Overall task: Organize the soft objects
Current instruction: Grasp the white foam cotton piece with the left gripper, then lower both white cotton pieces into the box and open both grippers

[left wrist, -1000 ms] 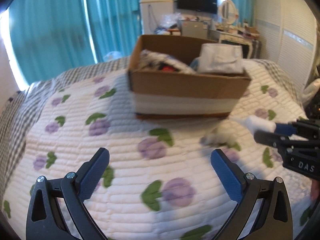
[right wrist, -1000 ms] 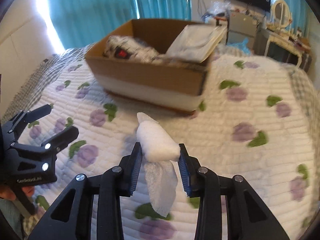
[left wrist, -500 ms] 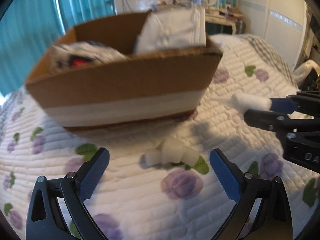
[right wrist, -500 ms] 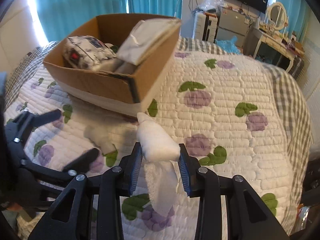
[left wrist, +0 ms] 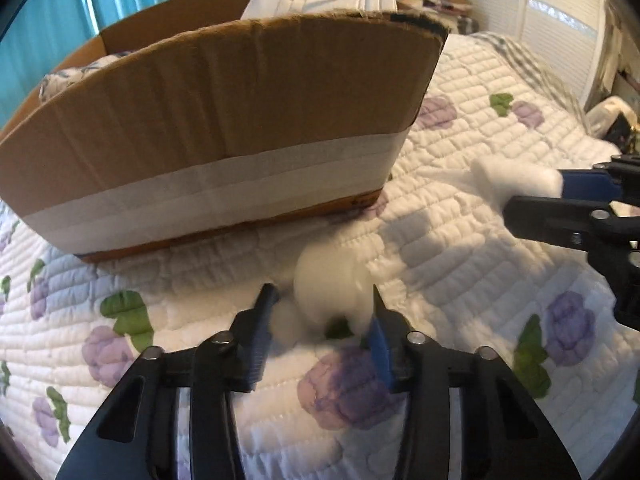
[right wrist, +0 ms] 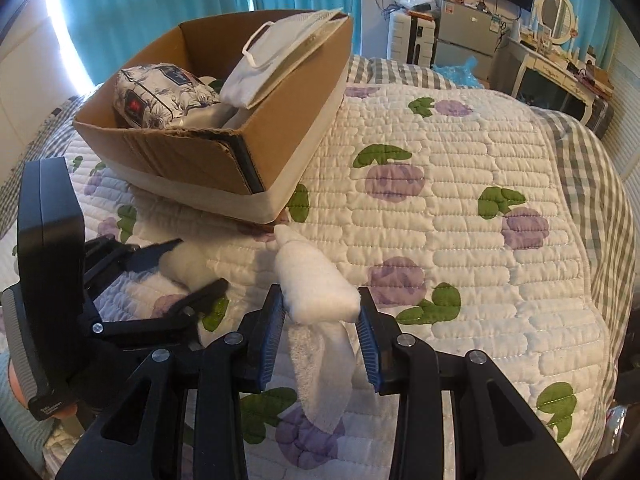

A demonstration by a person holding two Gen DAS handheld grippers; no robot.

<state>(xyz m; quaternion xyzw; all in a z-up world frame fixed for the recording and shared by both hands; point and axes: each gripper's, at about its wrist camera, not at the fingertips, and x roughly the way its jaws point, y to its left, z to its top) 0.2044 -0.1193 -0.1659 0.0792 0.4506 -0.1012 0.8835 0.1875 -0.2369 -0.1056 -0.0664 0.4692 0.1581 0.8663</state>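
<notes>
Left gripper [left wrist: 324, 304]: fingers part-way in on either side of a white soft lump [left wrist: 330, 292] lying on the quilt [left wrist: 460, 240] just in front of the cardboard box [left wrist: 224, 120]. The frame is blurred there, so we cannot tell whether the pads are touching it yet.

Right gripper [right wrist: 322, 312]: fingers pinching a rolled white cloth [right wrist: 316, 288], its loose tail hanging below the pads, held above the quilt beside the box's near corner.

Step in hand, as we judge it: picking up the second soft piece while the first waits in the grip. Next move calls for a firm pinch on the lump, then a lift over the box wall and a drop inside.

Around: the box already holds a patterned pouch [right wrist: 160, 96] and a stack of face masks [right wrist: 280, 56] leaning on the far corner. The tall near wall and those masks leave limited room; the two grippers also sit close together.
</notes>
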